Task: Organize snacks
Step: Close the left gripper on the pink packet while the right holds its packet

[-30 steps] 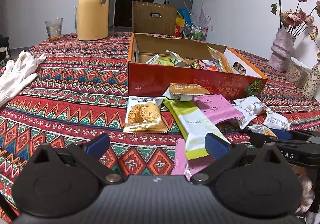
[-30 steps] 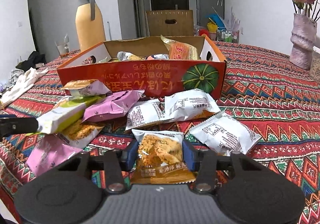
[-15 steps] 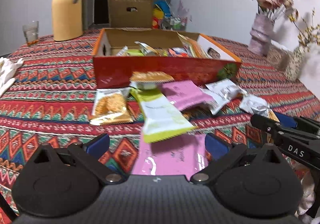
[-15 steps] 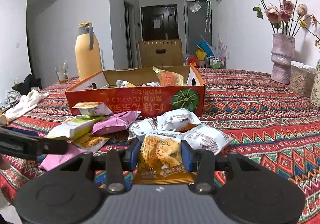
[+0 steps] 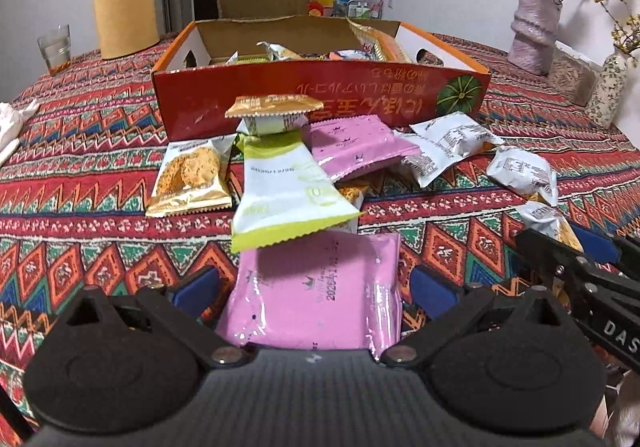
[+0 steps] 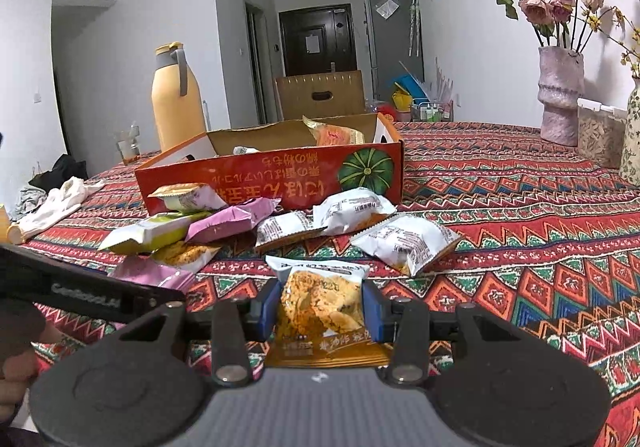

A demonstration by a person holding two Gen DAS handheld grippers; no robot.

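Right gripper point(image 6: 319, 305) clamps a cracker packet point(image 6: 320, 307) — seemingly lifted — before the red box point(image 6: 276, 177)

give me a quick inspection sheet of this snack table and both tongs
surface: table under a patterned red cloth
job's things: open red cardboard box already holding some snacks; loose packets in front of it, among them a green-and-white packet and white packets
clutter: yellow thermos jug, drinking glass, white glove, flower vase
grippers: left tongs open astride a pink packet; right tongs shut on a cracker packet
cables: nothing seen
surroundings: dark door, cardboard chair-back behind the table
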